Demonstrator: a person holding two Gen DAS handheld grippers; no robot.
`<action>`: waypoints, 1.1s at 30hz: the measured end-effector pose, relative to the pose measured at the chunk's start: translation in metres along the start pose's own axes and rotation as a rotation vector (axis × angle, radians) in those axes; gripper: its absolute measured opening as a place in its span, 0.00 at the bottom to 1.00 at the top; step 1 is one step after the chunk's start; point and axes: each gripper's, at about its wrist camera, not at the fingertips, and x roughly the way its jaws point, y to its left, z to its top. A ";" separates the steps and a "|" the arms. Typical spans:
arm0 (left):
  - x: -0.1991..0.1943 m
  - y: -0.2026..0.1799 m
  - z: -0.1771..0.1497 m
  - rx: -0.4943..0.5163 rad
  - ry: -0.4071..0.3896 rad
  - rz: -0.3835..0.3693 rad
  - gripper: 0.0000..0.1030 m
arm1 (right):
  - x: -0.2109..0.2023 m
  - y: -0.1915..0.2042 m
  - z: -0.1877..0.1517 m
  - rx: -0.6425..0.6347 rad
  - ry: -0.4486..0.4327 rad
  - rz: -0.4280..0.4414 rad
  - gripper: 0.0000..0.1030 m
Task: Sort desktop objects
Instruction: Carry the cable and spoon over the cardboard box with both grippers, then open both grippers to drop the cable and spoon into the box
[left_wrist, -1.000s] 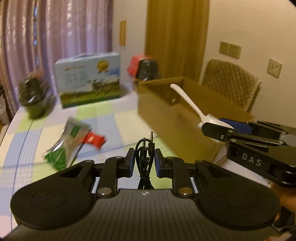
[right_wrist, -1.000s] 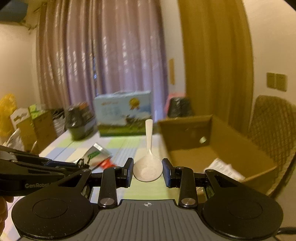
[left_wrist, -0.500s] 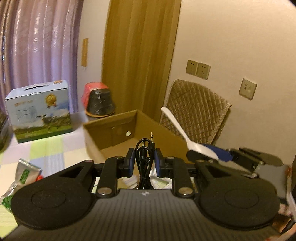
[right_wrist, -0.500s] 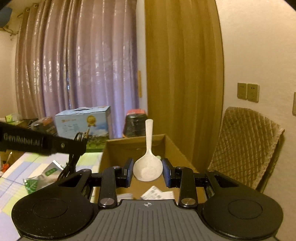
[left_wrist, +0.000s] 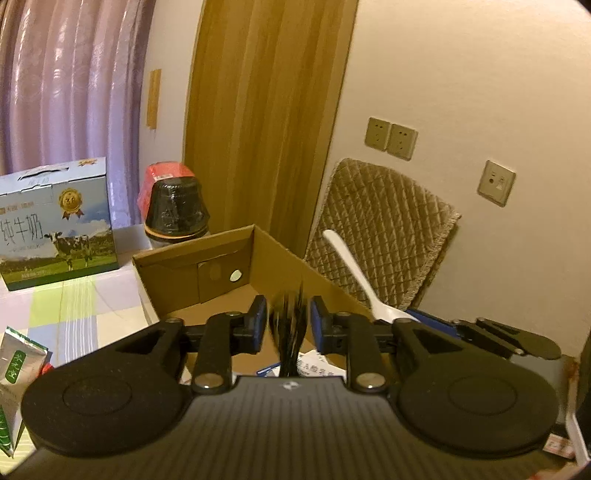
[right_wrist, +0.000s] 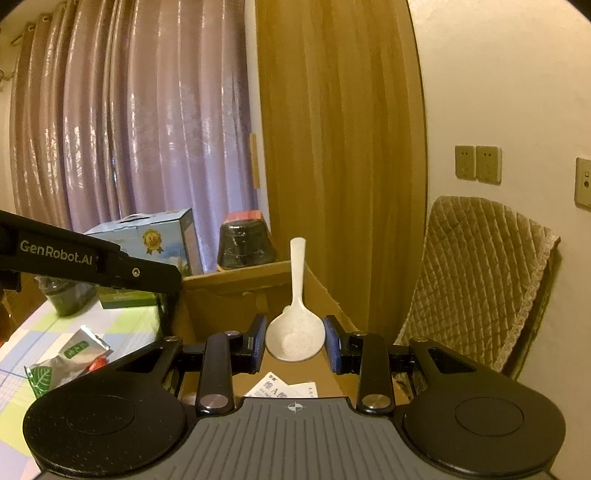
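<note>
Nearest in the left wrist view, the left tool (left_wrist: 287, 324) has its jaws parted, with a blurred black cable (left_wrist: 290, 332) hanging between the pads; whether either pad touches it I cannot tell, and the blur suggests it is dropping free. Directly below and ahead lies the open cardboard box (left_wrist: 229, 266), with printed papers (left_wrist: 317, 367) on its floor, so the cable sits over its target. In the right wrist view, the right tool (right_wrist: 294, 341) pinches the bowl of a white rice spoon (right_wrist: 295, 317), the handle standing upright and pointing away from the tool. The box opening lies just beneath and forward of that bowl. Both tools hover side by side above the box. Beyond it on the counter (left_wrist: 85, 306) stand a milk carton (left_wrist: 55, 221) and a black tub (left_wrist: 175, 206).
</note>
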 end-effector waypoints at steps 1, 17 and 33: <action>0.000 0.002 0.000 -0.001 0.002 0.007 0.27 | 0.001 -0.001 0.000 0.003 0.002 0.000 0.29; -0.031 0.046 -0.025 -0.020 0.023 0.109 0.39 | 0.015 0.009 0.004 0.091 0.051 0.092 0.54; -0.090 0.087 -0.074 -0.075 0.051 0.205 0.57 | -0.032 0.041 -0.012 0.131 0.071 0.117 0.73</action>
